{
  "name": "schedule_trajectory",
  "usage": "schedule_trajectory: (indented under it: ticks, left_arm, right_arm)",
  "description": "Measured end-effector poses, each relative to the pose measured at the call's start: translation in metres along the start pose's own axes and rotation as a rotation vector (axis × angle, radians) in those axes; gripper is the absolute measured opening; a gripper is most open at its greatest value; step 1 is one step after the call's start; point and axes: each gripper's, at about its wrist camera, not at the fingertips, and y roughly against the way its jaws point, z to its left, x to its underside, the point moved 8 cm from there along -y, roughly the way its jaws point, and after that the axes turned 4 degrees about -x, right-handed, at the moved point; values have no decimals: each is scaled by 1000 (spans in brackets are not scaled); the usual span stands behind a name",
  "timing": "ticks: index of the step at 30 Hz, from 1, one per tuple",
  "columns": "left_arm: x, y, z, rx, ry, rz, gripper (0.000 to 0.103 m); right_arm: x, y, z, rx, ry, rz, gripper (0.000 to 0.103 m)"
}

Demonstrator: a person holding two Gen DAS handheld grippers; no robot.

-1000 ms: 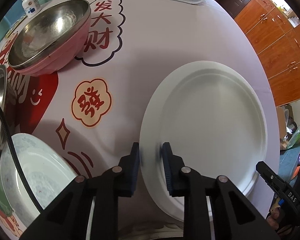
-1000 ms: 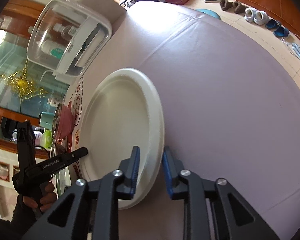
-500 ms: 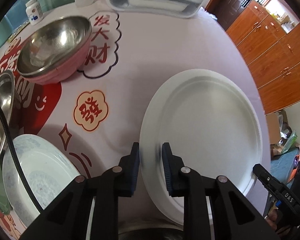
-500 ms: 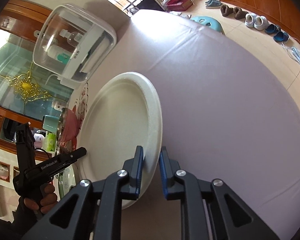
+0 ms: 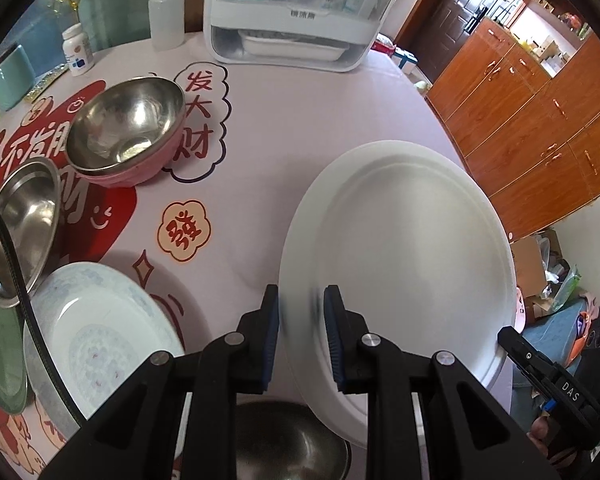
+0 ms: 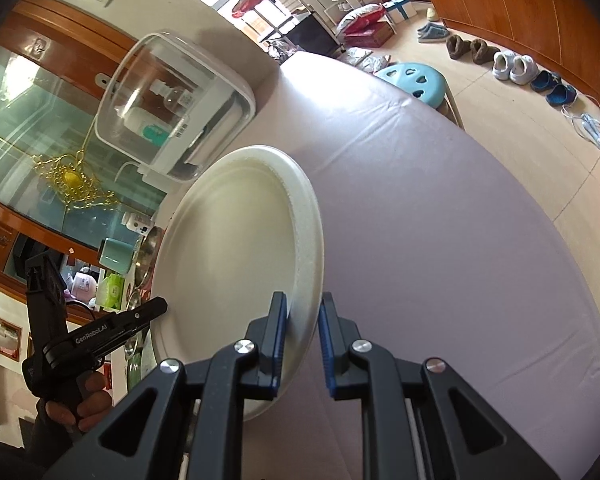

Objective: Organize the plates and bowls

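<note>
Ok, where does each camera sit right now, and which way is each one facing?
Left wrist: on the left gripper, looking down over the printed tablecloth, steel bowls and white plate; right gripper shows at the far rim.
Right wrist: on the right gripper, looking along the table toward the floor; left gripper and hand show.
Shared: the plate, clamped by both.

Bare tablecloth (image 6: 440, 240) right of the white plate (image 5: 400, 248); bowls (image 5: 128, 128) crowd left.

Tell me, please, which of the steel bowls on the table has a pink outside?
It is the steel bowl with the pink outside, standing farthest back, beside the red lettering on the tablecloth. The tilted steel bowl at the left edge and the steel bowl beneath the jaws show bare metal.
</note>
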Motion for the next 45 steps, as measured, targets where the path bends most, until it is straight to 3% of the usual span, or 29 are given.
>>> schedule_trajectory:
  ticks: [14, 28, 38, 45]
  left_arm:
    - [23, 62, 23, -4, 52, -101, 20]
    - [74, 130, 65, -15, 139, -197, 20]
    - [119, 166, 109, -21, 185, -231, 20]
    - [150, 198, 148, -43, 199, -250, 20]
  right_arm:
    - [13, 25, 41, -64, 97, -4, 16]
    - [44, 45, 96, -131, 212, 17, 16]
    - [82, 54, 133, -162, 276, 24, 16]
    - [128, 55, 161, -164, 312, 56, 16]
